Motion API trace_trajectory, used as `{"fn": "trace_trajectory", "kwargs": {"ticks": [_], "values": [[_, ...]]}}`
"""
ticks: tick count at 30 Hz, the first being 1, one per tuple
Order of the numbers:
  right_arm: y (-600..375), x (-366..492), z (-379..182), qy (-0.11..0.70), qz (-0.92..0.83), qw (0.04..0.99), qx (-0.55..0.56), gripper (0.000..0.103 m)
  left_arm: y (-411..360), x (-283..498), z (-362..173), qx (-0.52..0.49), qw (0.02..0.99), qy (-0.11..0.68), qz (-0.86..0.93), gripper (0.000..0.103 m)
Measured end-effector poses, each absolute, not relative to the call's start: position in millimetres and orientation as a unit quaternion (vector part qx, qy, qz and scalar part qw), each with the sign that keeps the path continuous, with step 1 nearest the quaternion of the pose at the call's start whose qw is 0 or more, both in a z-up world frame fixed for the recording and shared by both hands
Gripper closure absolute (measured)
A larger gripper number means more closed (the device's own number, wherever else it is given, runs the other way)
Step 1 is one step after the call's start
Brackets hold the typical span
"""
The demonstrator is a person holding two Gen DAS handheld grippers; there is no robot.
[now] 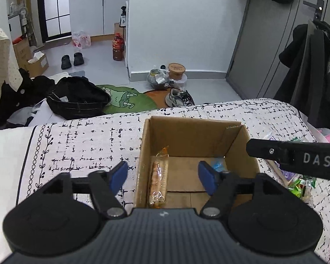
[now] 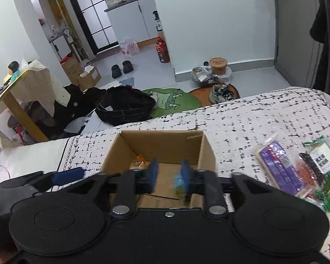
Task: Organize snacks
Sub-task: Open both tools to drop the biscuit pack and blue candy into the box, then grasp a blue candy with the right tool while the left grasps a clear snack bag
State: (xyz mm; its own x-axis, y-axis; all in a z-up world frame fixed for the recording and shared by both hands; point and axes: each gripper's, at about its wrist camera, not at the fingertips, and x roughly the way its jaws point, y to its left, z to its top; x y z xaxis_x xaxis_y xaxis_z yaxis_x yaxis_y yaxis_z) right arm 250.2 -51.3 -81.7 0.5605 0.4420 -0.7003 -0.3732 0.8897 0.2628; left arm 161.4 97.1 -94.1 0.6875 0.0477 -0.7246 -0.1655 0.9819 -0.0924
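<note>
An open cardboard box (image 1: 237, 147) (image 2: 206, 151) stands on the patterned bed cover. An orange-wrapped snack (image 1: 158, 177) (image 2: 138, 164) lies along its left wall. A blue-wrapped snack (image 1: 219, 164) (image 2: 180, 183) is at the box's right side, blurred in the right wrist view beside the right finger. My left gripper (image 1: 162, 178) is open over the box's near left edge. My right gripper (image 2: 169, 173) is open above the box, its jaws apart and nothing between them. Several loose snack packs (image 2: 297, 167) (image 1: 301, 183) lie on the bed right of the box.
The bed cover (image 1: 88, 145) drops off at its far edge to a cluttered floor with a black bag (image 1: 77, 98), a green rug (image 2: 171, 101) and a shoe (image 1: 177, 98). Dark coats (image 1: 314, 70) hang at the right.
</note>
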Motion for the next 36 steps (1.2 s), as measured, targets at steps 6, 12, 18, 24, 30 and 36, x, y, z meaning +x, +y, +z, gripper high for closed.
{"fn": "trace_trajectory", "kwargs": {"ticks": [6, 12, 18, 24, 30, 36], "values": [[-80, 238, -76, 0.395, 0.197, 0.896, 0.042, 0.031, 89, 154, -90, -0.079, 0.910, 0.404, 0.054, 0.018], [-108, 226, -75, 0.391, 0.167, 0.904, 0.038, 0.008, 79, 145, -87, -0.079, 0.906, 0.413, 0.045, 0.017], [-132, 218, -74, 0.388, 0.144, 0.909, 0.050, 0.000, 65, 139, -81, -0.077, 0.911, 0.404, 0.023, 0.011], [-156, 209, -75, 0.395, 0.138, 0.907, 0.051, 0.000, 44, 136, -81, -0.065, 0.914, 0.401, -0.008, 0.000], [-180, 200, -79, 0.401, 0.114, 0.908, 0.047, 0.000, 21, 135, -84, -0.047, 0.912, 0.405, -0.039, 0.000], [-200, 192, -82, 0.405, 0.097, 0.908, 0.044, 0.000, 0, 137, -82, -0.043, 0.913, 0.400, -0.065, 0.000]]}}
